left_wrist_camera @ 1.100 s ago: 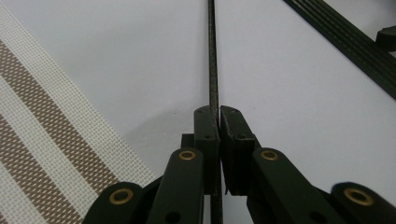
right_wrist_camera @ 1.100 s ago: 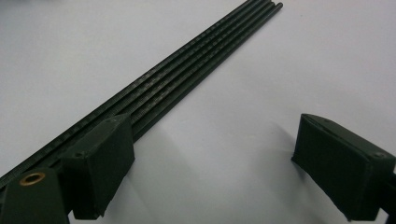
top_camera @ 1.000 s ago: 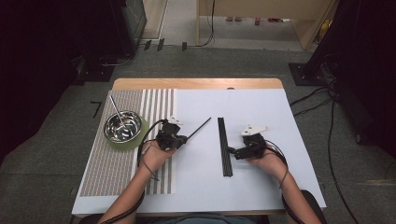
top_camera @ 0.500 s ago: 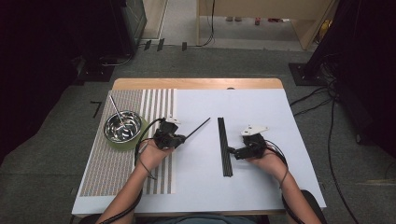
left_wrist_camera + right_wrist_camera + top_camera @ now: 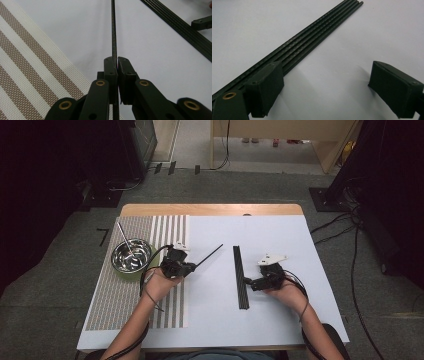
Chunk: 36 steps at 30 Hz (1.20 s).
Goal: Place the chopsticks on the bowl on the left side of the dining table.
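My left gripper (image 5: 117, 62) pinching one thin black rod (image 5: 114, 30), rod raised aslant above the white bench (image 5: 300, 250), left of the rod bundle (image 5: 240, 276), my right gripper (image 5: 325, 87) spread wide, just right of that bundle, steel bowl (image 5: 131, 256) far left on striped mat (image 5: 115, 300)

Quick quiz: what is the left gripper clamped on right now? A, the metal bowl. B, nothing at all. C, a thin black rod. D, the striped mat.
C: the left gripper has its fingers closed on a thin black rod that runs out over the white table.
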Each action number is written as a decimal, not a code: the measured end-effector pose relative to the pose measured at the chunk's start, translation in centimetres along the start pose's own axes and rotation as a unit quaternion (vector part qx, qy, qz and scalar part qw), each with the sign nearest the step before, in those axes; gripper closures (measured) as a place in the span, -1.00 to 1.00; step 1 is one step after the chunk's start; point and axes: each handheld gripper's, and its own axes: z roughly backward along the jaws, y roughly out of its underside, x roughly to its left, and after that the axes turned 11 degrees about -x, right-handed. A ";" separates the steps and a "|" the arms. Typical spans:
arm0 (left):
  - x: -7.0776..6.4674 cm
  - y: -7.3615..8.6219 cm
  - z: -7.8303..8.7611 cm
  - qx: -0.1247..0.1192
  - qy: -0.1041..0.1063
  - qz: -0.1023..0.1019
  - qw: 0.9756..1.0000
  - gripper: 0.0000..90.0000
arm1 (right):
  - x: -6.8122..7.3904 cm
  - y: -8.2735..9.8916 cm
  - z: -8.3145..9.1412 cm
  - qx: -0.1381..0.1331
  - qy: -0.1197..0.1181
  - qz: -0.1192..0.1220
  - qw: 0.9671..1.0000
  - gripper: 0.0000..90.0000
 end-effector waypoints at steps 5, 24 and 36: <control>0.3 0.0 0.3 -0.001 -0.001 0.002 1.000 0.94 | 0.0 0.0 0.0 0.000 0.000 0.000 1.000 -0.74; 1.3 -0.2 1.7 -0.011 -0.006 0.013 1.000 0.94 | 0.0 0.0 0.0 0.000 0.000 0.000 1.000 -0.74; 2.1 -0.3 2.6 -0.015 -0.011 0.021 1.000 0.94 | 0.0 0.0 0.0 -0.001 0.000 -0.001 1.000 -0.74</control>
